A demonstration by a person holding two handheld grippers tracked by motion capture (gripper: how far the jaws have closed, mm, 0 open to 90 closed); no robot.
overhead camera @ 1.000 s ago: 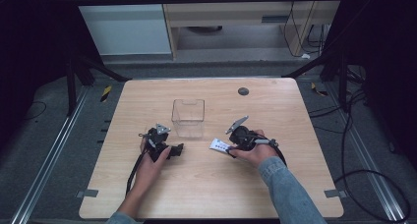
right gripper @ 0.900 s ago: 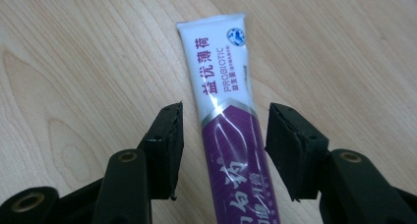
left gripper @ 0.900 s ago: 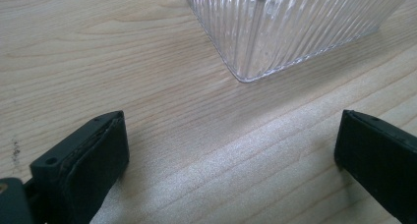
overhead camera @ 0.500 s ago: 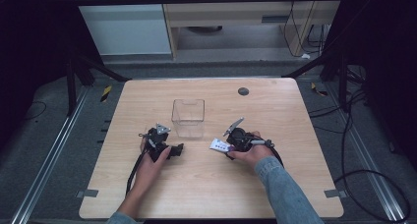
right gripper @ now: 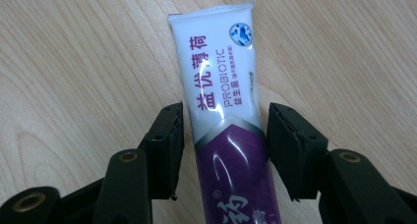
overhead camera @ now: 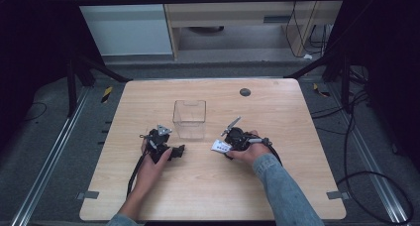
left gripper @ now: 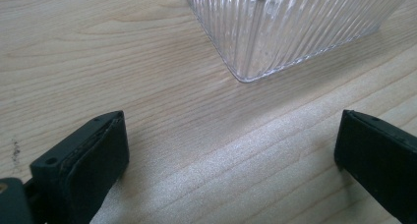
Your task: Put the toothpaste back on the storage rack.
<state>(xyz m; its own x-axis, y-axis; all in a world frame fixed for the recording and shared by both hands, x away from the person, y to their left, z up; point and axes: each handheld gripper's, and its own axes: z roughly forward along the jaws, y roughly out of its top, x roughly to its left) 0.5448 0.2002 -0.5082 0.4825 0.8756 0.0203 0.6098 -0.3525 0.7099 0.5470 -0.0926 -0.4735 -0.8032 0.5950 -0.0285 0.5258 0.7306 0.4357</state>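
From the high view, a person seated at a wooden table (overhead camera: 297,117) works a gripper in each hand, with a clear ribbed container (overhead camera: 189,119) standing between and just beyond them; the right gripper (overhead camera: 225,145) lies low over a small white-and-purple tube (overhead camera: 220,146) resting on the tabletop just right of the container, while the left gripper (overhead camera: 174,151) sits near the container's left front corner. In the left gripper view, the left gripper (left gripper: 231,150) has its two black jaws spread wide over bare wood with nothing between them, and a rounded corner of the ribbed container (left gripper: 275,32) rises just ahead. In the right gripper view, the right gripper (right gripper: 225,130) straddles the tube (right gripper: 221,86), its jaws about half closed and set on either side of the tube's body; the right pad looks to touch the tube's edge while a thin gap shows at the left, so a firm grip does not appear made yet. The tube is a glossy, flattened squeeze tube, white toward its crimped far end and purple nearer the jaws, printed with purple characters and the word PROBIOTIC. The step in hand appears to be the grasp; next, the jaws would need to close squarely before lifting it toward the container.
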